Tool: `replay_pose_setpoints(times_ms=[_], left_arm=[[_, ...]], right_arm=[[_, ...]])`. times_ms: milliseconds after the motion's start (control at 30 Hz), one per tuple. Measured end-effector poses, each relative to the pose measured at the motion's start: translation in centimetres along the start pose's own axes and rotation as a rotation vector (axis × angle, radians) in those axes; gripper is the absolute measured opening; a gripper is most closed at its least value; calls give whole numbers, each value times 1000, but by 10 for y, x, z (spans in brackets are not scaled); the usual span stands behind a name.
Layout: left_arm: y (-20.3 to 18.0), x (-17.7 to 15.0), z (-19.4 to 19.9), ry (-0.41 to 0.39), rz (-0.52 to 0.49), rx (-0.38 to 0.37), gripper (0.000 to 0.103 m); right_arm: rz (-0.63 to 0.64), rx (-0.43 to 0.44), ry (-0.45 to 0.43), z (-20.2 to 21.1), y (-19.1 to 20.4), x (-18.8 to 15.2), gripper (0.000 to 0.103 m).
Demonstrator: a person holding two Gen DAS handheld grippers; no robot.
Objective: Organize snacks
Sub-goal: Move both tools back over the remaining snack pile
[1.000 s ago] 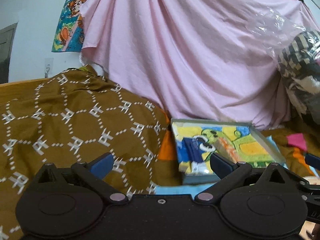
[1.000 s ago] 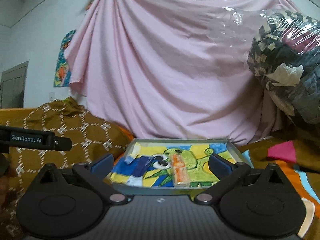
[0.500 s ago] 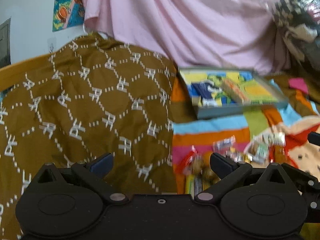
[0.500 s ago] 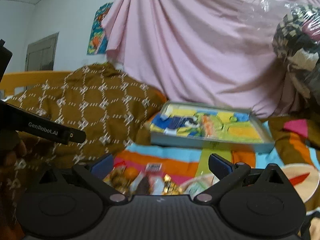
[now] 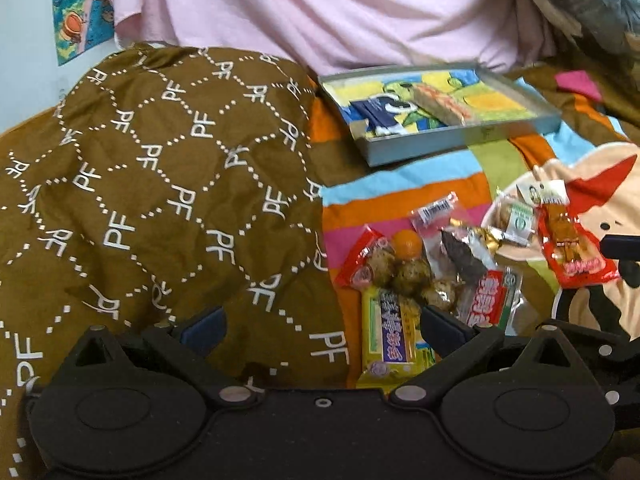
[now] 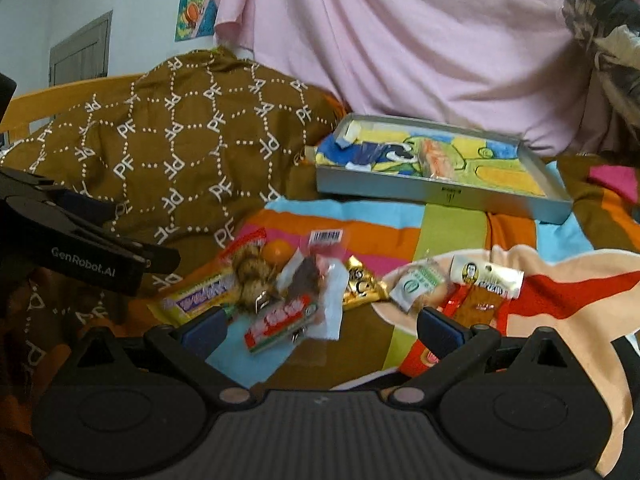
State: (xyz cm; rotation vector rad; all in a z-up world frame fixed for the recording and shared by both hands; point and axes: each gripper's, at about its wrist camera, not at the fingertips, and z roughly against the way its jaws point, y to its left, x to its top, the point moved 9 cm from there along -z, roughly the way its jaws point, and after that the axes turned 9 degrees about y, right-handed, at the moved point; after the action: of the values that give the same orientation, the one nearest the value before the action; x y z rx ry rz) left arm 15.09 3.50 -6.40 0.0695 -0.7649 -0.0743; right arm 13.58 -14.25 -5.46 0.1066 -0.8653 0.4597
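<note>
Both grippers, left (image 5: 320,326) and right (image 6: 320,326), spread apart, empty; one tray (image 6: 440,196) with two snacks near blanket's (image 6: 452,224) far edge; about eight loose packets (image 5: 460,264) nearer

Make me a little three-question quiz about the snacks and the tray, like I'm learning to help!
1. True or false: the grey tray already has an orange snack bar inside.
2. Which packet lies nearest the left gripper? A) yellow snack bar B) red packet with the brown figure C) gold wrapper
3. Fill in: both grippers are ____ and hold nothing; see the right gripper.

Key: 1 true; 2 A; 3 open.
</note>
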Motion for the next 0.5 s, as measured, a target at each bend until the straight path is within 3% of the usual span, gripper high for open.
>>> replay_pose_setpoints(times_ms=[500], left_arm=[[-5,-4,-22,54,-11,-62,102]], right_arm=[[8,0,48,-21,1,-2,103]])
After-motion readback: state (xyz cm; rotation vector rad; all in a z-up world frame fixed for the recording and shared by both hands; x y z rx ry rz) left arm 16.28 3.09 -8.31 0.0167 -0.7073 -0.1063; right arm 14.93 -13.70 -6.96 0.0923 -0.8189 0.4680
